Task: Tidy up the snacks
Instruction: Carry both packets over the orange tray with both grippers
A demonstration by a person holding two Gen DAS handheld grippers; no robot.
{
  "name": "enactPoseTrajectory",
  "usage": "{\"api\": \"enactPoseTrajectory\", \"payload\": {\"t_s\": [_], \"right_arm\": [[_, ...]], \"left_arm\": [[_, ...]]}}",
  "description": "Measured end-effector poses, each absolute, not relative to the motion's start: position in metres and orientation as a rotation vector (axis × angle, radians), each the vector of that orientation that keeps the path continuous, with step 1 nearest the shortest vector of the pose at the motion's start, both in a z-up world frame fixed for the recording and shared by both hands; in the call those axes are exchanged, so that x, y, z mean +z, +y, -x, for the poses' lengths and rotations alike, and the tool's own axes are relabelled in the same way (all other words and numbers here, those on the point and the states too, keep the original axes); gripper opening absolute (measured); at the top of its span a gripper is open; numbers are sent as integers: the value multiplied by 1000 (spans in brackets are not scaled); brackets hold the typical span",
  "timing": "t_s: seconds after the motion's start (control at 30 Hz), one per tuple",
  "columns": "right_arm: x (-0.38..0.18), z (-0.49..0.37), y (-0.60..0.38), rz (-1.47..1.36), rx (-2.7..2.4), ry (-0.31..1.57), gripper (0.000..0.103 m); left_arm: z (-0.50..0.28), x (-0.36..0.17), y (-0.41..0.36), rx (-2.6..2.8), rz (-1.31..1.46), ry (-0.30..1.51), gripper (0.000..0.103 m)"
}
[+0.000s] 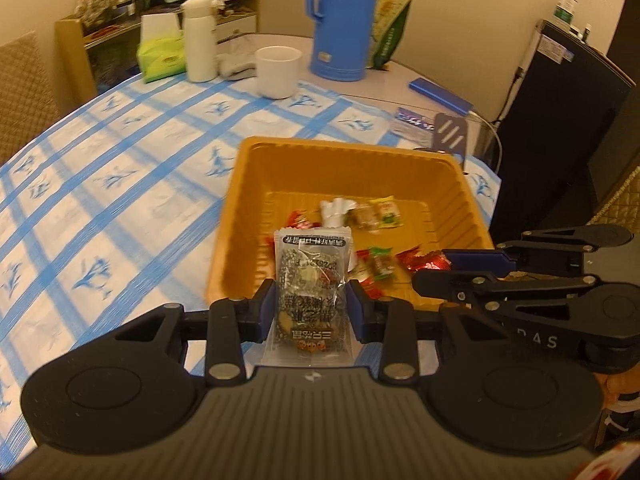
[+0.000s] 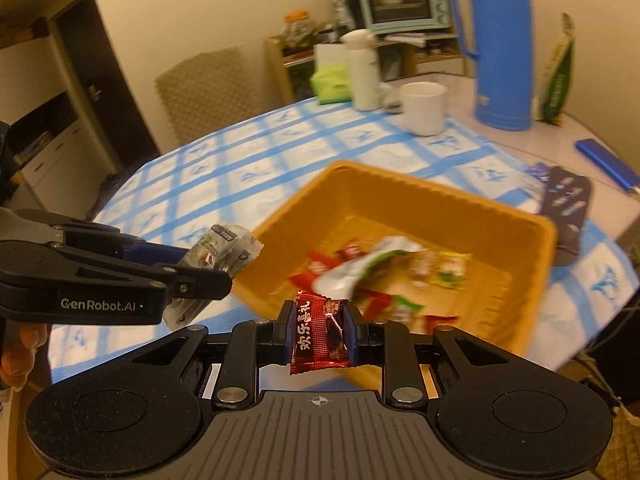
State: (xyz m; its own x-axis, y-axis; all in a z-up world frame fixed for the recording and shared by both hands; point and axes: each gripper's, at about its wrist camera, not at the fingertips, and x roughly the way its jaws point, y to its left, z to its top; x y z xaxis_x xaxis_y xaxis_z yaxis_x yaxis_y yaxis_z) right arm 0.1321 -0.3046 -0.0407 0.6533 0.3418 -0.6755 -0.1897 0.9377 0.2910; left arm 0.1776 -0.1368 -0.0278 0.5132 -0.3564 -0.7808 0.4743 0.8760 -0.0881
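Note:
An orange plastic tray [image 1: 256,184] [image 2: 532,240] sits on the blue-checked tablecloth and holds several small wrapped snacks [image 1: 380,216] [image 2: 400,276]. My left gripper [image 1: 312,300] is shut on a clear speckled snack packet [image 1: 310,280], held just in front of the tray's near wall. From the right wrist view that packet [image 2: 218,248] sticks out of the left gripper [image 2: 208,270] beside the tray's left corner. My right gripper [image 2: 319,324] is shut on a red foil candy [image 2: 318,336] over the tray's near edge; its fingers [image 1: 476,260] reach in from the right, gripping the red candy [image 1: 424,262].
At the back of the table stand a white cup [image 1: 277,70] [image 2: 424,106], a tall blue thermos jug [image 1: 344,20] [image 2: 504,44], a white flask [image 1: 200,38] and a green tissue pack [image 1: 160,56]. A dark flat object [image 2: 568,204] and a blue bar [image 1: 440,94] lie beyond the tray. A chair [image 2: 208,92] stands behind the table.

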Motion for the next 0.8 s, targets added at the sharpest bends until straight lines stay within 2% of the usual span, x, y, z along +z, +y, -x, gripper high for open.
{"api": "enactPoseTrajectory", "payload": {"t_s": [0.37, 0.8], "right_arm": [[-49, -150, -353, -199, 215, 806, 25], [-76, -188, -368, -152, 208, 861, 25]], "left_arm": [[-196, -37, -188, -524, -168, 914, 34], [-222, -50, -205, -485, -134, 952, 34]]}}
